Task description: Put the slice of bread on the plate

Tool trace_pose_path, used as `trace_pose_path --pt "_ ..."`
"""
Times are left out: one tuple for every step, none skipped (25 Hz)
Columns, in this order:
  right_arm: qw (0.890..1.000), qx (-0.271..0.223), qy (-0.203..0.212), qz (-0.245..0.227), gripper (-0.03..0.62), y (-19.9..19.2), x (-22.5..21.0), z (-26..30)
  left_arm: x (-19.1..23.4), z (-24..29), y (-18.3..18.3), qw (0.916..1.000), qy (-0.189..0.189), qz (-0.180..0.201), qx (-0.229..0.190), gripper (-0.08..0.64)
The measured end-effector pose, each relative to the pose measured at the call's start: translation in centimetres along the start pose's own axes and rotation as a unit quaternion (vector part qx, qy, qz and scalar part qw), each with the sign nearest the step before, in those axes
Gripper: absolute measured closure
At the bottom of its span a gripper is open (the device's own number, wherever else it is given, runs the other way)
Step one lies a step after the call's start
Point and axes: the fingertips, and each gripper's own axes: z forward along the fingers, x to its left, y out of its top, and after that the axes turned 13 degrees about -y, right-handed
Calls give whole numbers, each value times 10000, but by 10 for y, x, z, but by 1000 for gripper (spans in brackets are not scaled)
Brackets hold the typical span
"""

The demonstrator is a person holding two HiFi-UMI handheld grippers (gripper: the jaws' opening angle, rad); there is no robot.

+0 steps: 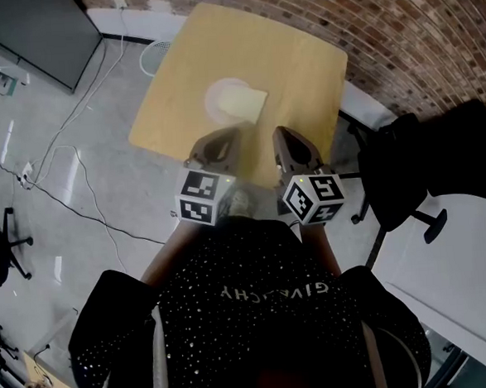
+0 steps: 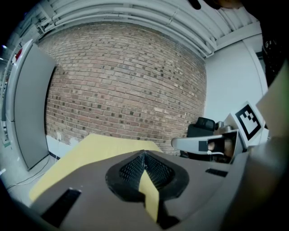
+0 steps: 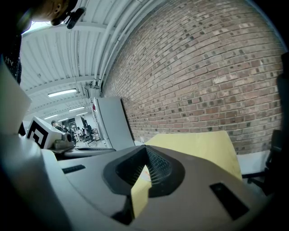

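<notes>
A pale slice of bread (image 1: 247, 106) lies on a white plate (image 1: 214, 94) in the middle of the square yellow table (image 1: 292, 61), overhanging the plate's right side. Both grippers hover over the table's near edge, short of the plate. My left gripper (image 1: 224, 136) is shut, its jaws meeting at the tip with nothing between them (image 2: 144, 155). My right gripper (image 1: 283, 133) is shut and empty too (image 3: 145, 150). The plate and bread are hidden behind the jaws in both gripper views.
A brick wall (image 1: 397, 29) runs behind the table. A black office chair (image 1: 424, 168) stands at the table's right. Cables (image 1: 66, 160) trail over the grey floor at left, near a grey cabinet (image 1: 41, 37).
</notes>
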Motion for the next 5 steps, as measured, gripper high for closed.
trace_pose_path --pt "10000 10 -3 23 580 -1 0 0 1 0 -1 10000 2 -15 -1 551" --pt "10000 18 -10 49 580 -1 -1 0 1 -1 -1 10000 4 -28 -3 551" --pt "10000 24 -19 74 580 -1 -1 0 1 -1 -2 10000 6 -39 -6 551" --pt "9999 27 -30 98 580 -2 -1 0 1 -2 -2 10000 10 -48 -8 551" --pt "9999 30 -43 121 581 -2 -2 0 2 -2 -2 10000 14 -55 -11 551"
